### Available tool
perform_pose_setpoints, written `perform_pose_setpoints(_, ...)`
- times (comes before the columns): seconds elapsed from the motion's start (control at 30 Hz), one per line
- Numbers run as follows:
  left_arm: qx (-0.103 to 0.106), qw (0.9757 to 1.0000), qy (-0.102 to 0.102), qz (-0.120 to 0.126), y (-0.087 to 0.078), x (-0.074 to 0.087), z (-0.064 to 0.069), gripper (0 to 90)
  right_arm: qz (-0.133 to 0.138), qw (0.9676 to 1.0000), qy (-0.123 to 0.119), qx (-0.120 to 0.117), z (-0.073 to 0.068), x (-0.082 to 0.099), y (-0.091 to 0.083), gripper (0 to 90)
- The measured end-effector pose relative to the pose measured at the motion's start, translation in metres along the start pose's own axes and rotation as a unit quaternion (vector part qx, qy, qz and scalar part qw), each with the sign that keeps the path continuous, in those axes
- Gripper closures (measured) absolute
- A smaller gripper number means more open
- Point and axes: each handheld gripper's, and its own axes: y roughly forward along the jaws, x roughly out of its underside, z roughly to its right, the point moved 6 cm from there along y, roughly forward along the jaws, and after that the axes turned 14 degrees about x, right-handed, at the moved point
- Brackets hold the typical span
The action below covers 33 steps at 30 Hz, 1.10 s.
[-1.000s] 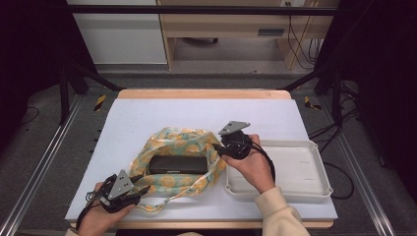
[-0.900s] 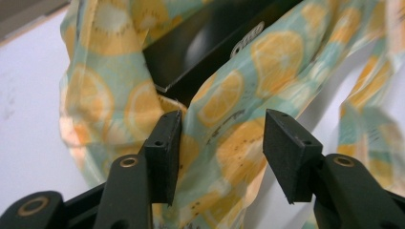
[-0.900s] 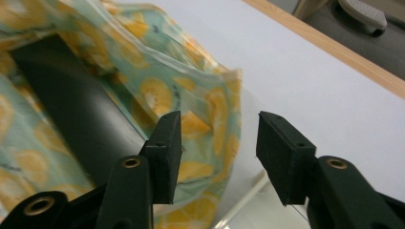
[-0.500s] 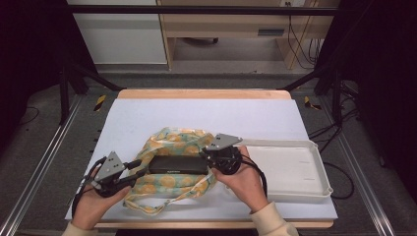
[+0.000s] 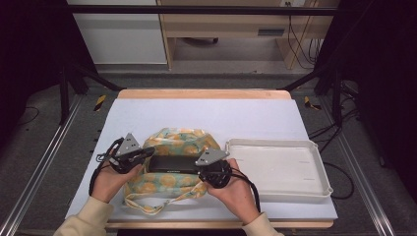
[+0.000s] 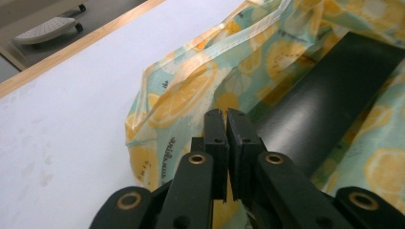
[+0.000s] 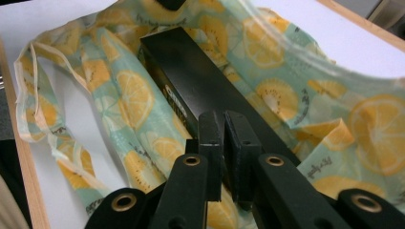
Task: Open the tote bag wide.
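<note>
A cloth bag (image 5: 178, 139) printed with lemons lies on the white table, mouth spread, with a long black box (image 5: 174, 163) lying across it. My left gripper (image 5: 149, 153) sits at the box's left end and my right gripper (image 5: 200, 170) at its right end. Both pairs of jaws have just been closing and now stand shut, with nothing to be seen between the pads. In the left gripper view the left gripper (image 6: 225, 114) hovers over the bag (image 6: 191, 90) beside the box (image 6: 325, 95). In the right gripper view the right gripper (image 7: 223, 117) points along the box (image 7: 191, 71).
A shallow white tray (image 5: 314, 184) stands right of the bag, close to my right hand. The bag's strap (image 5: 147, 206) trails toward the table's front edge. Bare white table (image 5: 221, 115) stretches behind the bag.
My left gripper came up from the front left corner to the box's left end. My right gripper moved left and nearer, to the box's right end. Both sets of jaws closed.
</note>
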Motion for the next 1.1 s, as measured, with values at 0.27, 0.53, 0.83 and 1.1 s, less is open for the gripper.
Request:
perform_pose_setpoints(0.27,-0.02,0.9997,-0.007,-0.012,0.004,0.015,-0.012,88.6,-0.025,0.9997,-0.006,0.002,-0.012,0.015,0.007,86.9)
perform_pose_setpoints(0.53,-0.029,0.9992,-0.006,-0.026,0.012,0.025,-0.01,88.3,-0.059,0.9982,-0.008,0.004,-0.014,0.031,0.02,87.1)
perform_pose_setpoints(0.83,-0.034,0.9986,-0.008,-0.039,0.015,0.031,-0.012,89.8,-0.095,0.9955,-0.008,0.003,-0.017,0.045,0.03,88.9)
perform_pose_setpoints(1.1,-0.026,0.9976,-0.032,-0.055,0.026,0.042,-0.022,90.0,-0.108,0.9941,-0.01,0.002,-0.015,0.051,0.034,90.0)
